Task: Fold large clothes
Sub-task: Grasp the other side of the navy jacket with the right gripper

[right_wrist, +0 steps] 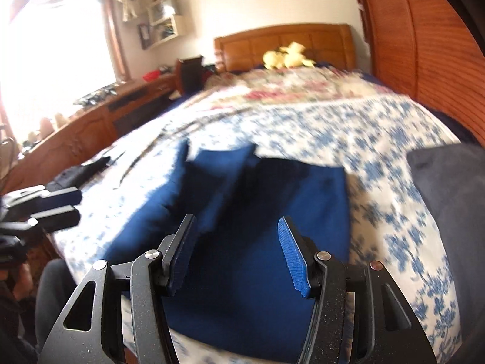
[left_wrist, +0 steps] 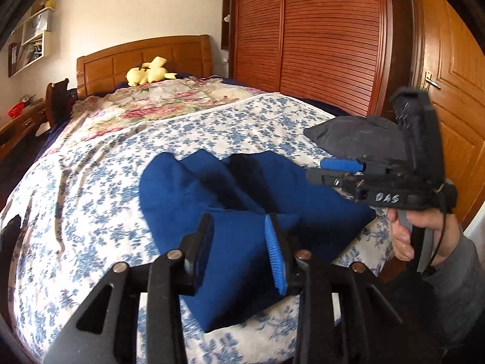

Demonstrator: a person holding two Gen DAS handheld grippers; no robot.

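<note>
Near the bed's (left_wrist: 91, 163) front edge we've got the blue garment (left_wrist: 242, 200) lying folded, left gripper (left_wrist: 242, 233) spread above it, pinching nothing. Right gripper (right_wrist: 239, 242) is spread too, empty. Looks like this fold's done, so next we'd probably grab the dark grey piece (left_wrist: 354, 136) at the right edge.

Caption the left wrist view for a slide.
Left gripper open above a folded blue garment on the floral bedspread.

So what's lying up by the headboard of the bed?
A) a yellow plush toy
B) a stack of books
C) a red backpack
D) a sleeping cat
A: a yellow plush toy lies on the floral bedcover against the wooden headboard.
</note>
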